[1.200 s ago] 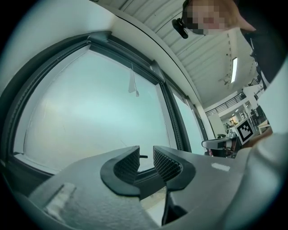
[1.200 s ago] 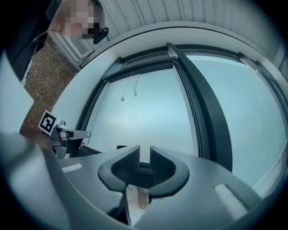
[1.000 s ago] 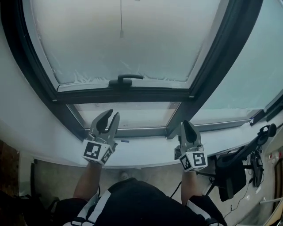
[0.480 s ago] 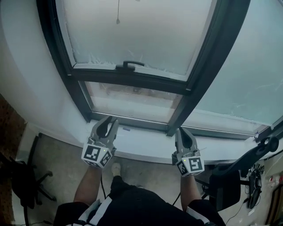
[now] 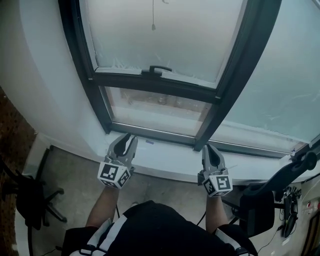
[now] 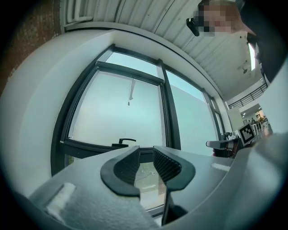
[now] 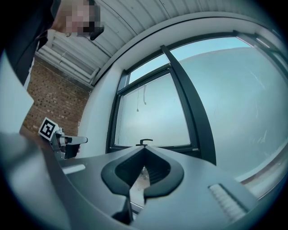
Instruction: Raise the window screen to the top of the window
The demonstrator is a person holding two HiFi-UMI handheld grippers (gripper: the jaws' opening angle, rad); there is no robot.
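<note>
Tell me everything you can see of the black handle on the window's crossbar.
The handle is a slim matte black lever, metal or plastic. It has a thicker base at its left end and an arm running right, roughly along the dark crossbar that carries it. It sits almost directly below the hanging pull cord, with whitish screen above and clear glass below. Nothing touches it. The left gripper and right gripper are down near the sill.

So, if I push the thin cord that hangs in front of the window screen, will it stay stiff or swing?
Probably it swings: the cord is very thin and hangs free. It looks light, with only a small end piece, so a push likely bends it aside without moving the window screen. Pinching it may be fiddly.
</note>
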